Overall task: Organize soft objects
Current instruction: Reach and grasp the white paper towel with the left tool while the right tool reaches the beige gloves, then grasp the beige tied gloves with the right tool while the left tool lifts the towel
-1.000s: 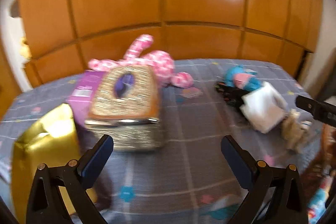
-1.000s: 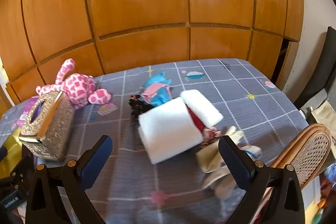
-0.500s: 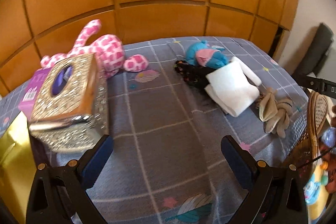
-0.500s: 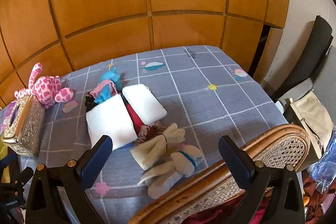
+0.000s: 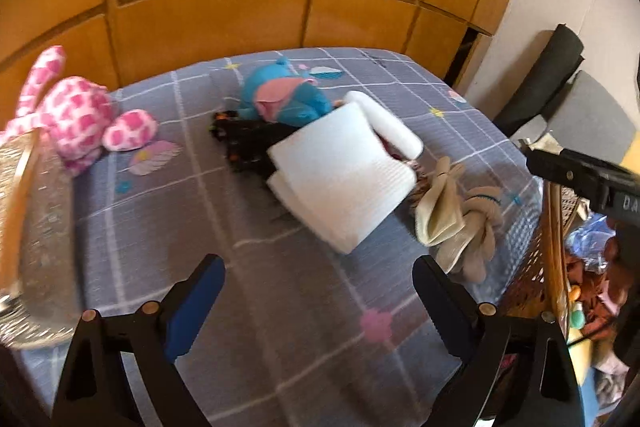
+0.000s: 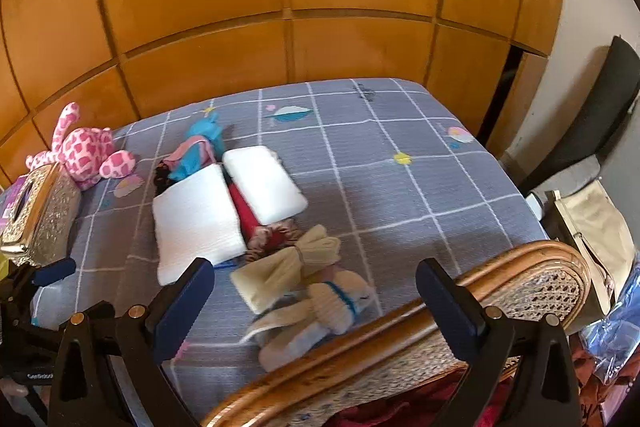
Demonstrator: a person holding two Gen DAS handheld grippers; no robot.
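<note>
A folded white towel (image 5: 344, 171) (image 6: 196, 219) lies mid-bed, a second white fold (image 6: 264, 183) beside it and a red cloth (image 6: 244, 211) between them. Behind them are a blue and pink soft toy (image 5: 284, 99) (image 6: 200, 147) and a black garment (image 5: 248, 143). Beige tied socks (image 5: 444, 211) (image 6: 288, 267) lie at the near right. A pink spotted plush (image 5: 76, 115) (image 6: 86, 151) sits far left. My left gripper (image 5: 318, 263) hovers just short of the towel, its jaws wide, closing, nothing between them. My right gripper (image 6: 314, 265) is open above the socks.
The bed has a grey checked sheet (image 6: 400, 195) and a wooden headboard wall (image 6: 320, 7) behind. A glittery tissue box (image 5: 32, 227) (image 6: 40, 211) stands at the left edge. A rattan chair back (image 6: 440, 327) rises in front of the right gripper. Bags (image 6: 592, 239) sit at the right.
The left view has swung right and dipped: the tissue box slid to the left edge and the towel came to the centre. The right view drew back right, bringing the chair back in.
</note>
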